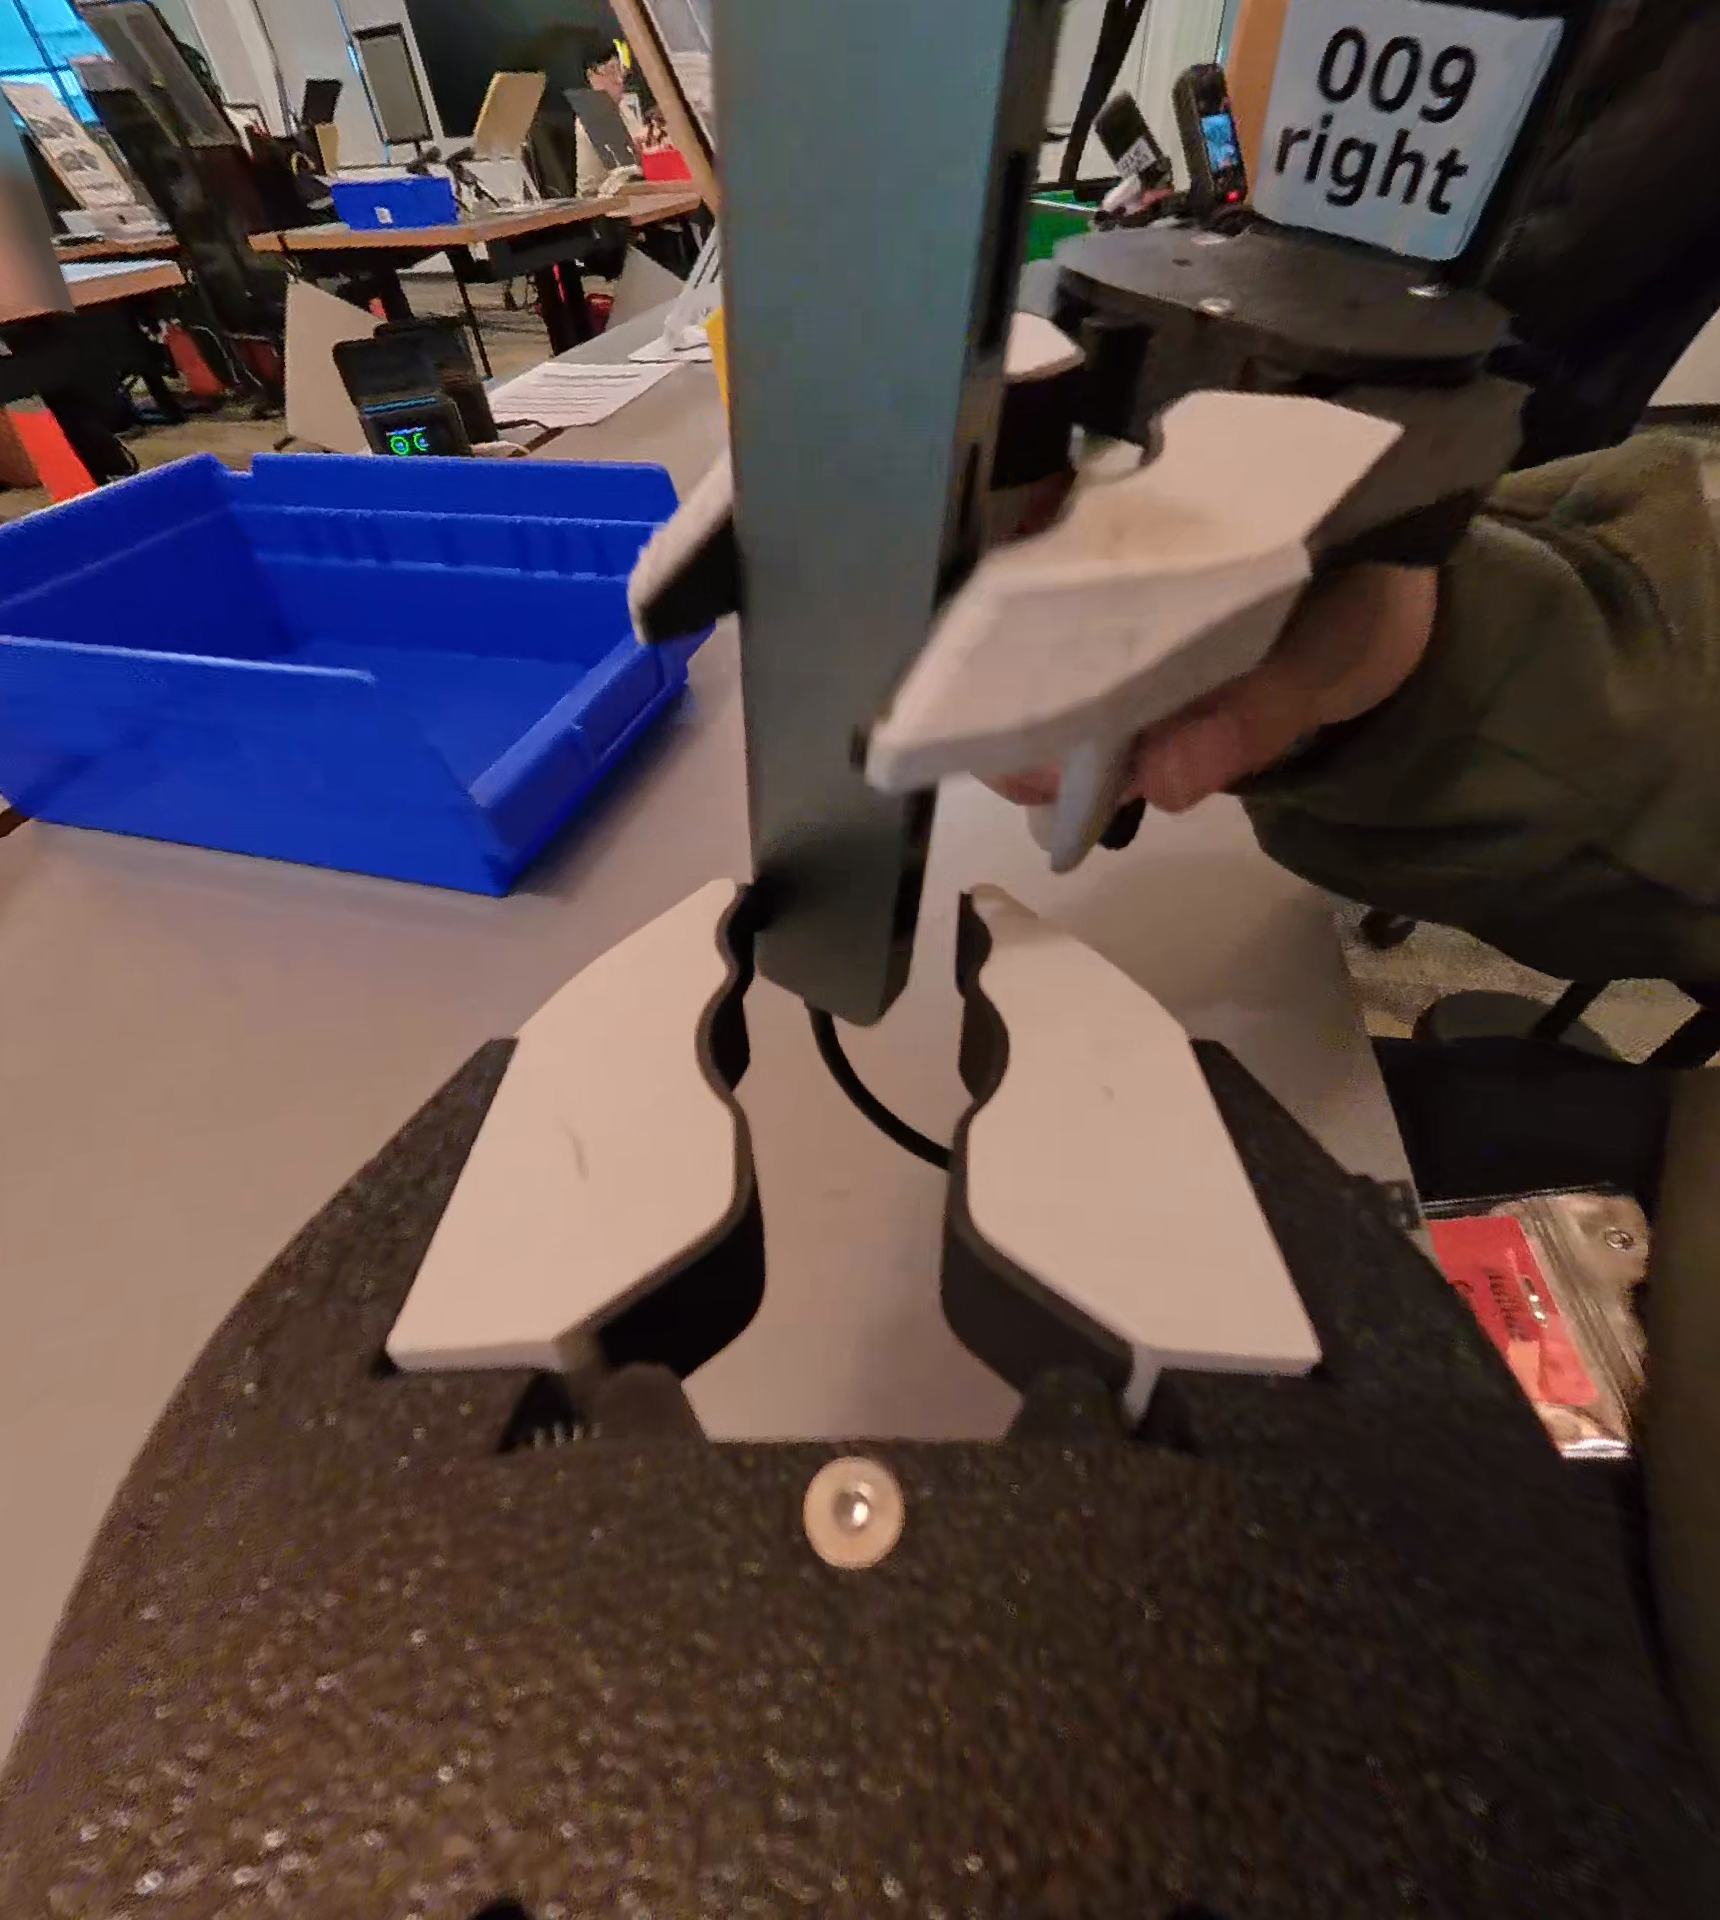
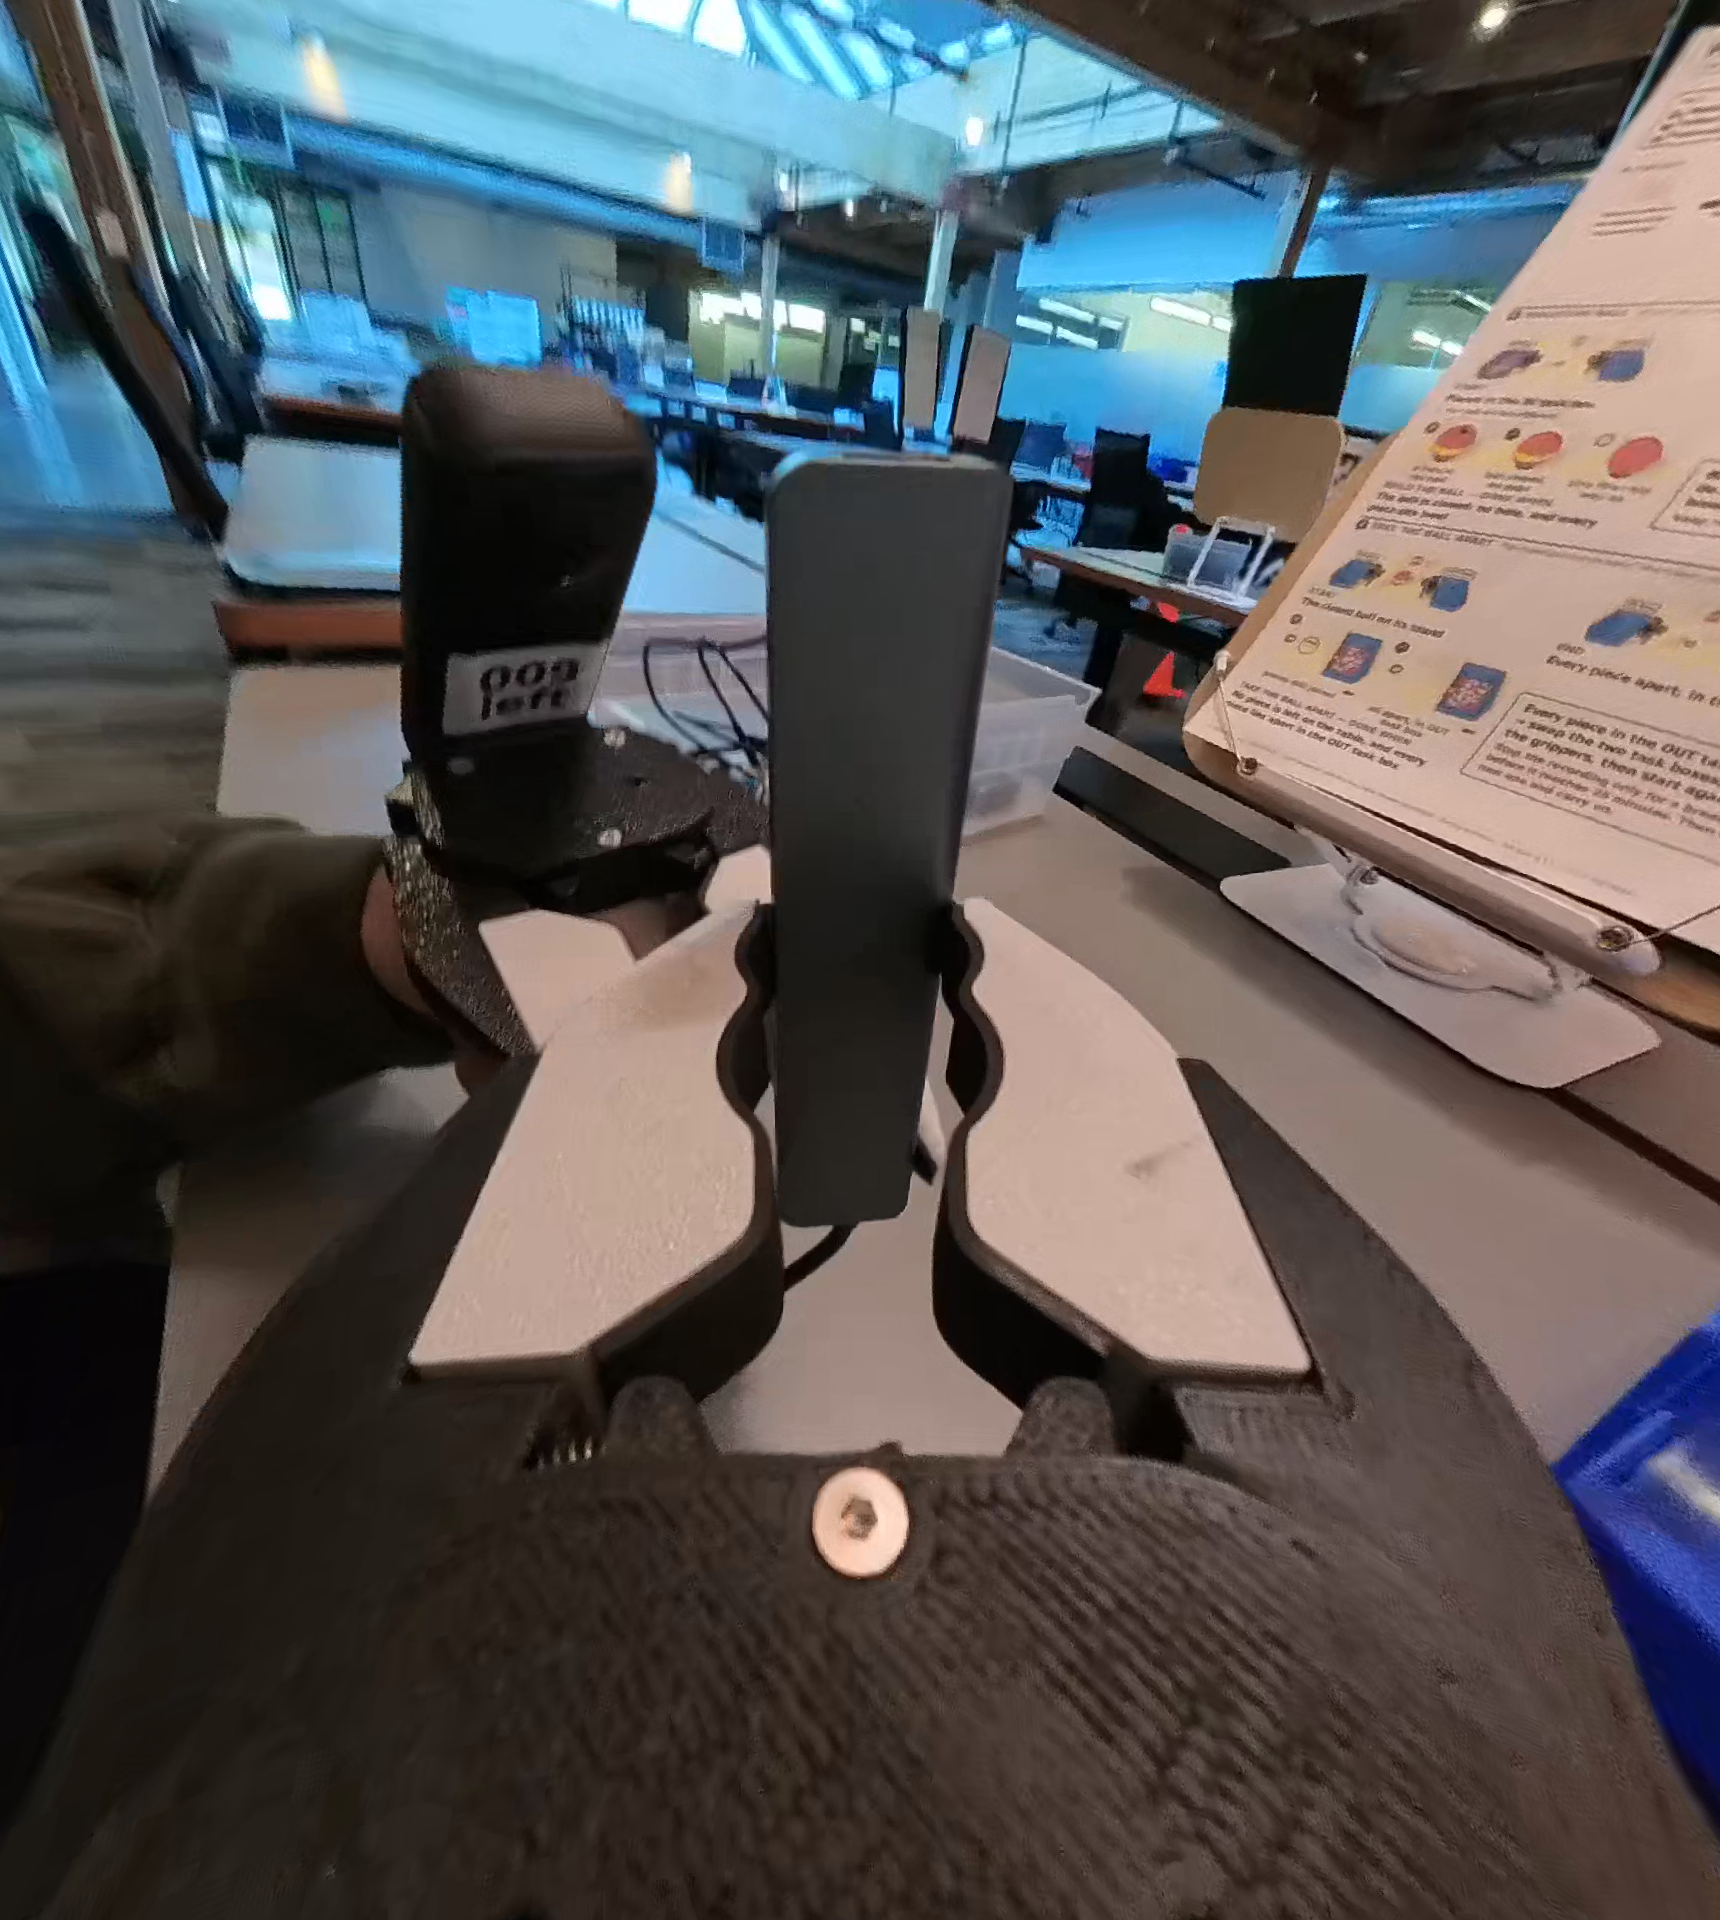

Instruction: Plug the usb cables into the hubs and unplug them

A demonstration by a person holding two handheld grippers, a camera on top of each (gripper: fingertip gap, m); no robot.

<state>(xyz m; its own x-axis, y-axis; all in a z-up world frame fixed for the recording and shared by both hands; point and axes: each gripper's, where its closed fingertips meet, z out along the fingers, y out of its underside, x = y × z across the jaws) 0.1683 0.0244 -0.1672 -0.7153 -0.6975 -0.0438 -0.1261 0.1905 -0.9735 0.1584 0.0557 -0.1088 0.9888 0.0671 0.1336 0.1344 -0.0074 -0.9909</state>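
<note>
A dark grey USB hub (image 1: 835,364) stands upright above the grey table (image 1: 160,1091). My right gripper (image 2: 858,925) is shut on its sides and holds it; in the left wrist view it (image 1: 794,686) clamps the hub's middle from the right. A black cable (image 1: 866,1101) hangs from the hub's lower end and also shows in the right wrist view (image 2: 814,1252). My left gripper (image 1: 856,914) is open, its fingers straddling the hub's lower end. The left finger is at the hub's corner and the right finger is apart from it. No plug shows in either gripper.
An empty blue bin (image 1: 316,665) sits on the table to the left, and shows at the right edge of the right wrist view (image 2: 1708,1507). An instruction sheet on a stand (image 2: 1562,520) is at the right. A clear bin with cables (image 2: 1001,727) is behind the hub. The gap from one gripper's tips to the other's is roughly 6 cm.
</note>
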